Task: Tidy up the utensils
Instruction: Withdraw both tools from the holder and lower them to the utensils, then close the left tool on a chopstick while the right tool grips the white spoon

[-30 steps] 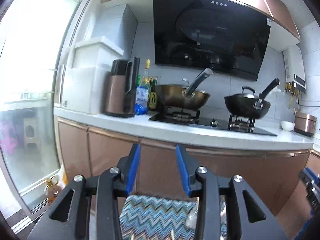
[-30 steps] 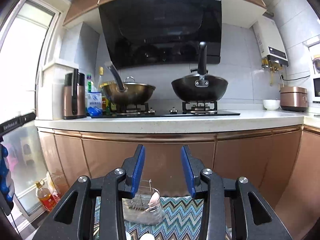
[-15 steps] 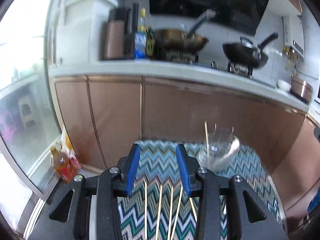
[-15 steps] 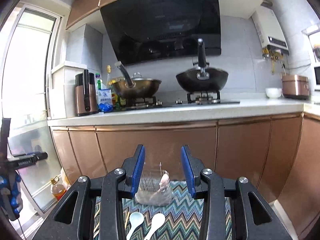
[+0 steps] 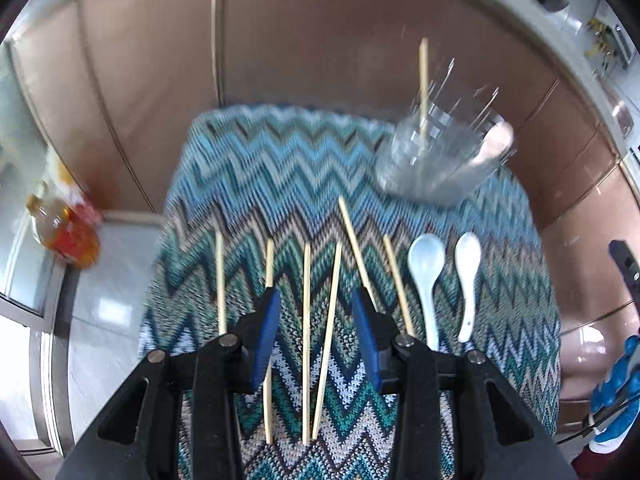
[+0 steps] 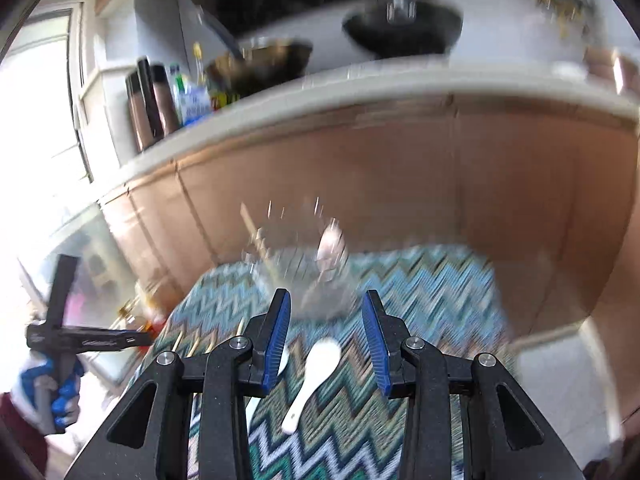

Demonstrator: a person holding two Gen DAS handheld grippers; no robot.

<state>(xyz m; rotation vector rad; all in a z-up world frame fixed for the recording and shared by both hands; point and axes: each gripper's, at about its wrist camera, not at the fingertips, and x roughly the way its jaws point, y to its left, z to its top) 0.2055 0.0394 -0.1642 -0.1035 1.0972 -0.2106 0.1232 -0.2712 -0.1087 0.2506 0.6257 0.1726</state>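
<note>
Both sets of jaws spread, nothing between the pads. Left gripper (image 5: 314,322) points down over the zigzag cloth (image 5: 260,184), above six loose chopsticks (image 5: 306,320) lying side by side near the cloth's near edge. Two white spoons (image 5: 428,276) lie just right of them. Clear glass holder (image 5: 440,160) sits at the far right corner of the cloth, with one chopstick and one spoon standing in it. Right gripper (image 6: 326,334) hangs above one white spoon; view blurred.

Six wooden chopsticks (image 5: 306,320) and two white spoons (image 5: 428,276) are lying flat near a clear glass holder (image 5: 436,160), which is holding one chopstick and one spoon upright.
</note>
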